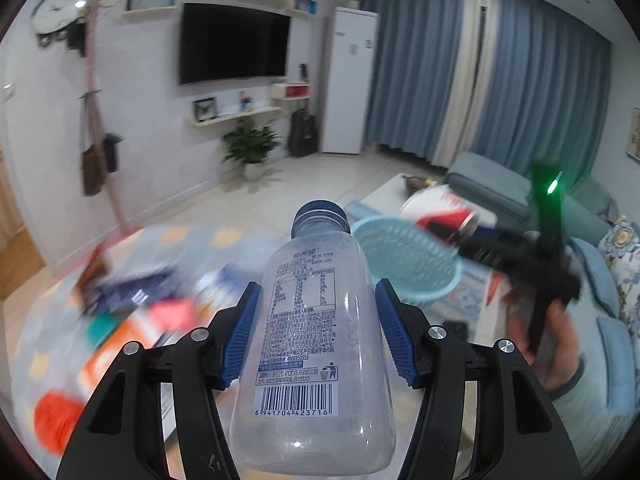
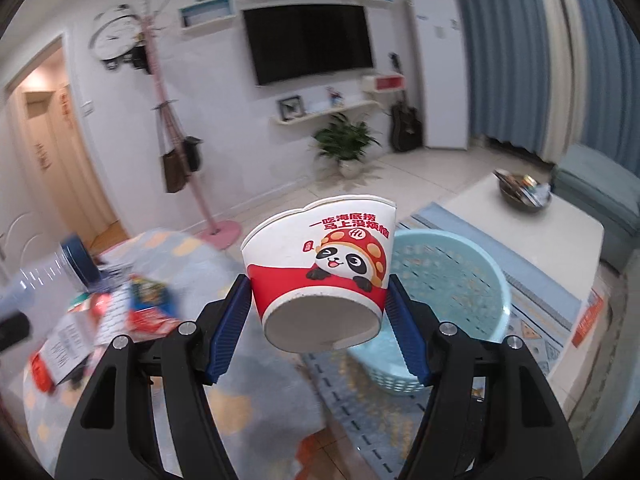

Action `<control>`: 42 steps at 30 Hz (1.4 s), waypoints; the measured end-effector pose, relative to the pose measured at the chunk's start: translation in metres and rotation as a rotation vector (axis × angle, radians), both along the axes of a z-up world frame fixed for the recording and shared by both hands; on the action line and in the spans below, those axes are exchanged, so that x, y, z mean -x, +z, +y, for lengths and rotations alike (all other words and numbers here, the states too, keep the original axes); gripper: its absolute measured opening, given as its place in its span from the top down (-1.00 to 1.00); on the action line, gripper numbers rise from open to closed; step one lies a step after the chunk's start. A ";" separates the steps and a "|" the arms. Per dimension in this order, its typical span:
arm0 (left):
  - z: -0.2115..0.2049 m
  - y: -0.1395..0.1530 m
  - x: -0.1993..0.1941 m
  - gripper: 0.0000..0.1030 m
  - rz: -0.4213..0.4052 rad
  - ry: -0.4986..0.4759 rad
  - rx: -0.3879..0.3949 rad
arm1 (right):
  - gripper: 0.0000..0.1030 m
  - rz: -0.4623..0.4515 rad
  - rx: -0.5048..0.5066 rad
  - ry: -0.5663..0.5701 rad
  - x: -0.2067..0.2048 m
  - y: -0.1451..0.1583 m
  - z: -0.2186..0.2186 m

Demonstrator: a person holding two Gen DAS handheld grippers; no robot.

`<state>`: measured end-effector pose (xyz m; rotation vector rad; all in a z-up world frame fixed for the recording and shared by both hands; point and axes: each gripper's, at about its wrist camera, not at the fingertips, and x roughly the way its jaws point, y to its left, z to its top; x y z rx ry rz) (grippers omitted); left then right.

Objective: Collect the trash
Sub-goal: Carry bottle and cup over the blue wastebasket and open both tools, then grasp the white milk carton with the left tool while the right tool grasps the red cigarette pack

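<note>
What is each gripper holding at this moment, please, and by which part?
The left gripper clamps the clear plastic bottle around its body; the right gripper clamps the paper cup by its lower sides.

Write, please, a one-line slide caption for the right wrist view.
Right gripper grips a red-and-white paper panda cup beside the light-blue plastic basket.

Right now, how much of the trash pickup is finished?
Nothing looks binned yet: the light blue basket appears empty. In hand: the left gripper has its jaws on a clear plastic bottle, and the right gripper has its jaws on a panda-printed paper cup, held near the basket. Left to do: drop both in, then collect the wrappers and packets scattered on the patterned surface, blurred here.
</note>
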<state>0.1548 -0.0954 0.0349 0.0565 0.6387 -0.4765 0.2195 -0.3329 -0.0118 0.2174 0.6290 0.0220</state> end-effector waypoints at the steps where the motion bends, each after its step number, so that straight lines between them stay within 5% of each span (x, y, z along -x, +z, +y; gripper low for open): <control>1: -0.015 0.002 -0.012 -0.09 0.008 -0.018 0.008 | -0.24 0.013 -0.002 -0.015 -0.006 -0.004 -0.004; 7: -0.094 -0.014 -0.079 -0.09 0.110 -0.111 0.043 | -0.24 0.165 -0.024 -0.140 -0.039 -0.054 -0.050; 11: -0.140 -0.050 -0.122 -0.10 0.237 -0.146 0.048 | -0.25 0.263 -0.055 -0.180 -0.054 -0.082 -0.069; 22: -0.183 -0.128 -0.167 -0.11 0.441 -0.118 0.023 | -0.26 0.392 -0.082 -0.231 -0.058 -0.124 -0.092; 26: -0.170 -0.124 -0.161 -0.32 0.430 -0.117 0.060 | -0.34 0.382 -0.097 -0.251 -0.051 -0.121 -0.101; 33: -0.142 -0.093 -0.133 -0.35 0.330 -0.101 0.084 | -0.34 0.338 -0.120 -0.229 -0.033 -0.100 -0.094; 42: -0.054 -0.025 -0.061 -0.52 0.109 -0.024 0.103 | -0.34 0.133 -0.019 -0.043 -0.003 -0.017 -0.010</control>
